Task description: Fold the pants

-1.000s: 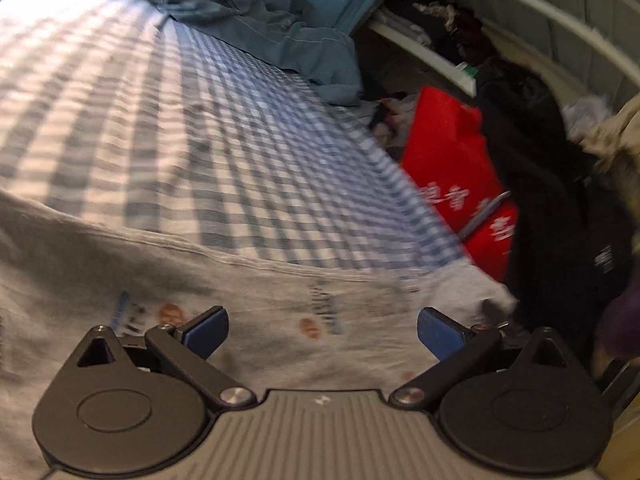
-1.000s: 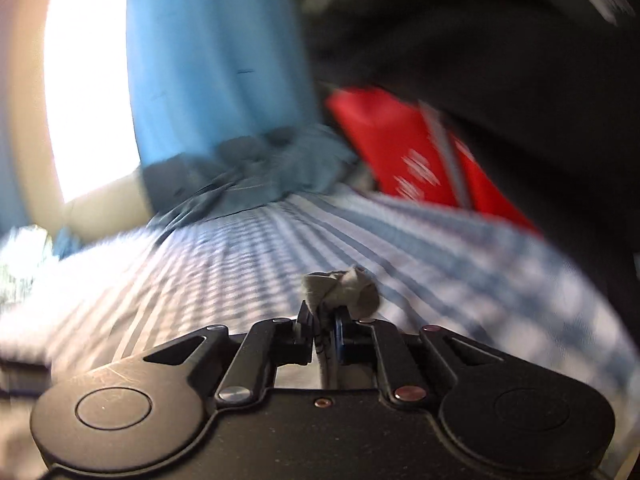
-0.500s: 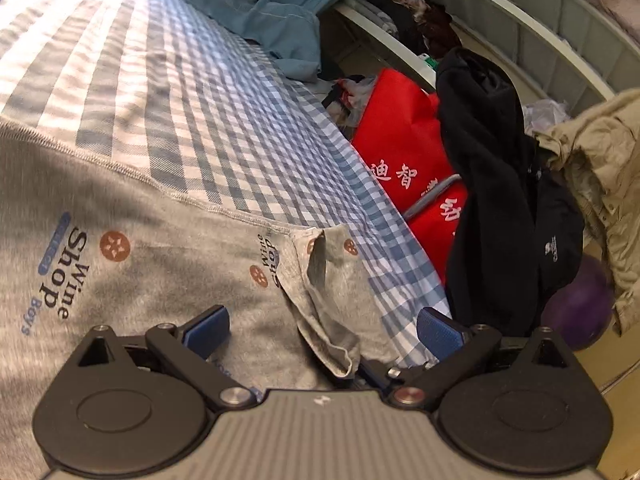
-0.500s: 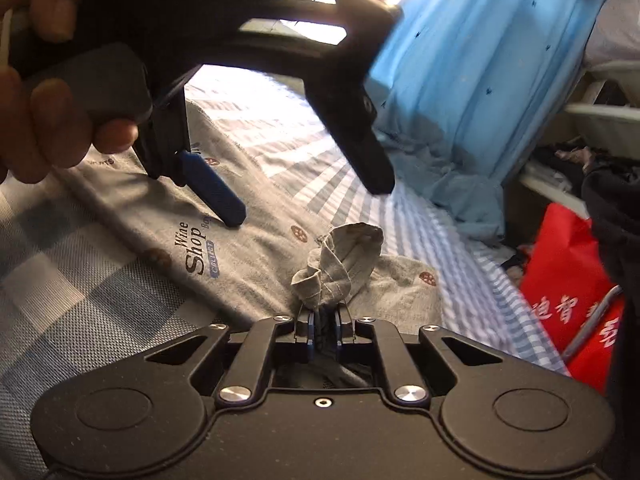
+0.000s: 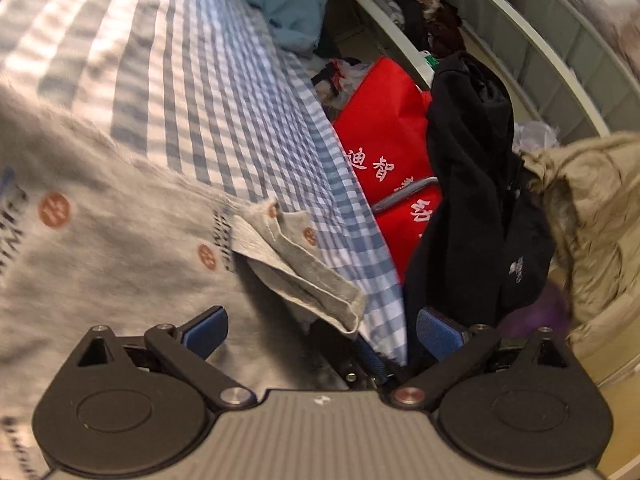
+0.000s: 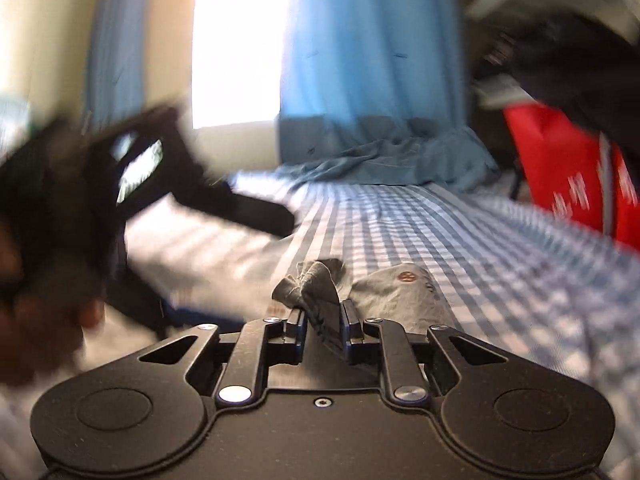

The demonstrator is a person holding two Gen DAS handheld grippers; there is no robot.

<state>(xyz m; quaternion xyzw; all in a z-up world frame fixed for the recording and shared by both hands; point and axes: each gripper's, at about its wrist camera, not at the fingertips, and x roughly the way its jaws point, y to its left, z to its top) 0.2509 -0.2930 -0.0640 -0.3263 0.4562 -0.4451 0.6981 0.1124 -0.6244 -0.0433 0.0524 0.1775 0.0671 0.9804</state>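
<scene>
Left gripper: our black two-finger gripper with blue pads [image 5: 322, 330] has its jaws spread wide, nothing pressed between the pads; it points a little downward.
Left pads: we see one blue pad [image 5: 206, 330] on the left and the other on the right, well apart.
Left hand: we see it blurred at the left edge of the right wrist view [image 6: 36, 292], wrapped round the left gripper's black handle (fingers too smeared to count).
Right gripper: our second black two-finger gripper [image 6: 323, 316] has its jaws opening, only narrowly parted, with a bunched fold of the grey printed pants [image 6: 316, 280] between them.
Right tilt: we point it slightly downward.
</scene>
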